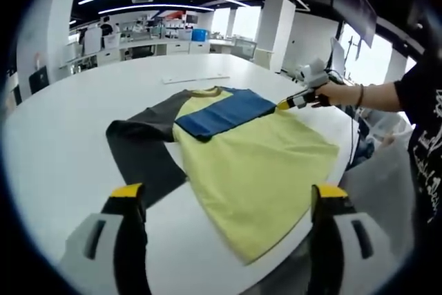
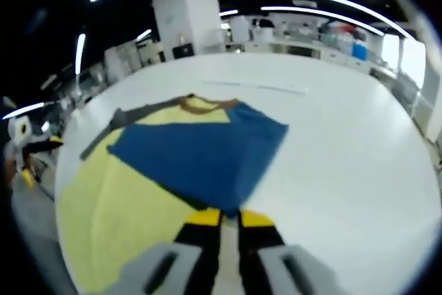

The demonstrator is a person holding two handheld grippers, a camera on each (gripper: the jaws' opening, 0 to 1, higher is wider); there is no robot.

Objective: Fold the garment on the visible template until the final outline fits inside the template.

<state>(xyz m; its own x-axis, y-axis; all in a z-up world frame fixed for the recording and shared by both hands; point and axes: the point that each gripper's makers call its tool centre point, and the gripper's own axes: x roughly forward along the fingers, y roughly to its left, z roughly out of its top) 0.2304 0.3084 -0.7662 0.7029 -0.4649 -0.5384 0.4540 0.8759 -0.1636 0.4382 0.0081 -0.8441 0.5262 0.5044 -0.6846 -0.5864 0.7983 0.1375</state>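
The big white table point(image 1: 62, 143) carries a shirt point(image 1: 255, 164) spread flat near its edge, yellow body, one dark sleeve point(image 1: 141, 146) out to the side, the blue sleeve point(image 2: 200, 153) already folded across the chest. It looks light and limp (likely to sag and crease), so pinch hems or sleeve edges. The right gripper point(image 2: 230, 217) is clenched on the blue sleeve's edge; the left gripper point(image 1: 228, 195) hangs released, holding nothing.
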